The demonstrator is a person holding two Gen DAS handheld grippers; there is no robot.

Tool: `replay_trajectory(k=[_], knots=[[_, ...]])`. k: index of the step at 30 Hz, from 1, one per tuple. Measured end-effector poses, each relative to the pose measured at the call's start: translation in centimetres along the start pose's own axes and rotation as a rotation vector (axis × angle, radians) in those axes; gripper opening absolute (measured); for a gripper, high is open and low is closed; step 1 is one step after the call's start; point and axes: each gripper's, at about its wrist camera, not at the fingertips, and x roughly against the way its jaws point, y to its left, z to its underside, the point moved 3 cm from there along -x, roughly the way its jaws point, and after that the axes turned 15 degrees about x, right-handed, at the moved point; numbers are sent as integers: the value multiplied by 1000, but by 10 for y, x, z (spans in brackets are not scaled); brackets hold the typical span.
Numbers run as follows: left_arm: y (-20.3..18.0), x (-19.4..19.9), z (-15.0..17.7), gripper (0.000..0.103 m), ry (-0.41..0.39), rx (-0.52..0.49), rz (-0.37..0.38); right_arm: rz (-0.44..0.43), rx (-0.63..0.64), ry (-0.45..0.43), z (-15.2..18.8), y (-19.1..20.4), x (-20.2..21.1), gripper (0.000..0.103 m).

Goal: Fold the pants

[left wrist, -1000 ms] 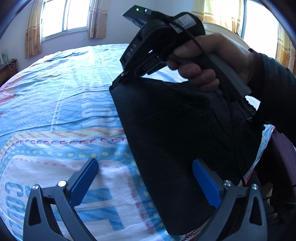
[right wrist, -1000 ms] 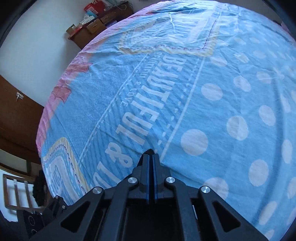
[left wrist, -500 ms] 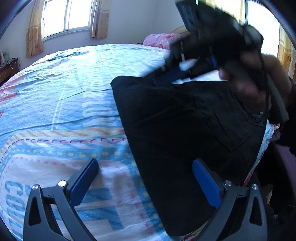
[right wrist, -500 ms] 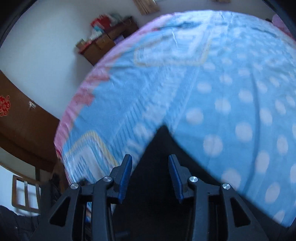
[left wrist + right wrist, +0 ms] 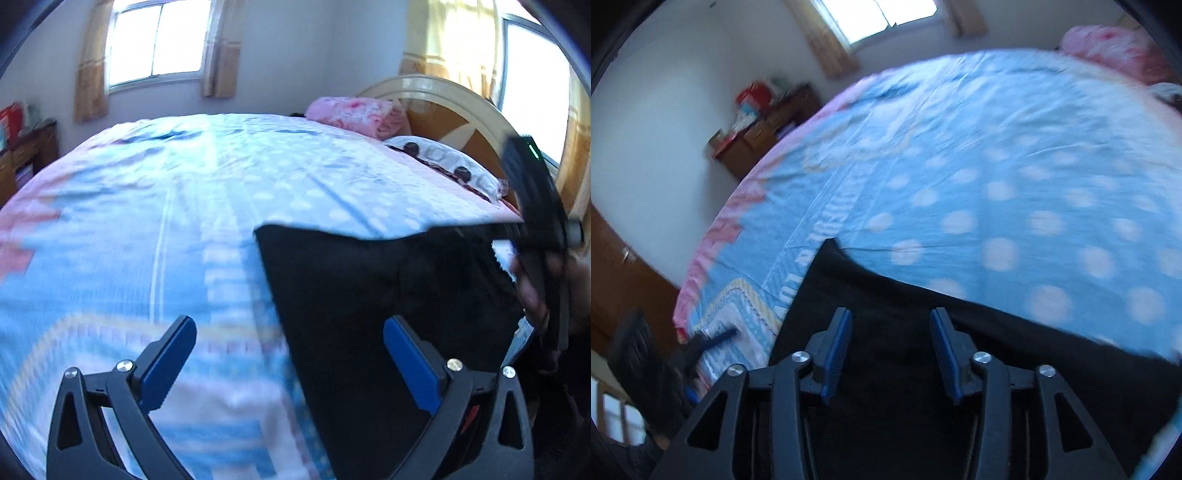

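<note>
Just let go of the folded black pants; right gripper opening, nothing pinched; left gripper wide open; fold probably finished.

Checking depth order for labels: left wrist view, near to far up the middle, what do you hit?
left gripper → black pants → blue bedsheet → pink blanket → far wall with window

Black pants; blue, white-dotted bedsheet
</note>
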Motion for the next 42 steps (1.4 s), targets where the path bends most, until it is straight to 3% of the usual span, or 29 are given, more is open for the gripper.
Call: replay_trajectory(k=[1, 4, 6, 8, 10, 12, 16, 20, 22, 27, 31, 34, 38, 42], knots=[[-2, -6, -9, 103, 12, -17, 1, 82, 9, 3, 9, -12, 14, 49], [-7, -41, -28, 103, 48, -103, -70, 139, 13, -13, 24, -33, 37, 49], [-6, -69, -37, 103, 78, -136, -110, 224, 27, -16, 30, -43, 49, 49], [-1, -95, -42, 103, 137, -122, -125, 199, 27, -7, 35, -49, 52, 49], [1, -99, -42, 103, 138, -96, -113, 234, 45, 45, 41, -59, 41, 49], [3, -108, -45, 103, 154, -92, -112, 191, -3, 74, 46, -75, 26, 49], [5, -120, -46, 103, 162, -57, -99, 130, -71, 53, 43, -92, 17, 50], [2, -105, -47, 103, 141, -46, -117, 159, -42, 68, 43, -83, 25, 50], [-1, -83, -45, 103, 97, -59, -105, 210, -46, 18, 48, -72, 52, 50], [-17, -49, -19, 103, 97, -79, -32, 150, -54, -23, 83, -39, 90, 50], [-28, -57, 3, 103, 133, -113, -27, 199, -39, 82, 117, -26, 74, 50], [-25, -72, 16, 103, 177, -94, -32, 229, -65, 58, 124, -27, 71, 50], [-25, -72, 18, 103, 166, -81, -22, 295, 8, 86, 125, -22, 60, 53], [-23, -64, 19, 103, 172, -61, -28, 306, 20, 72, 129, -18, 63, 54]])
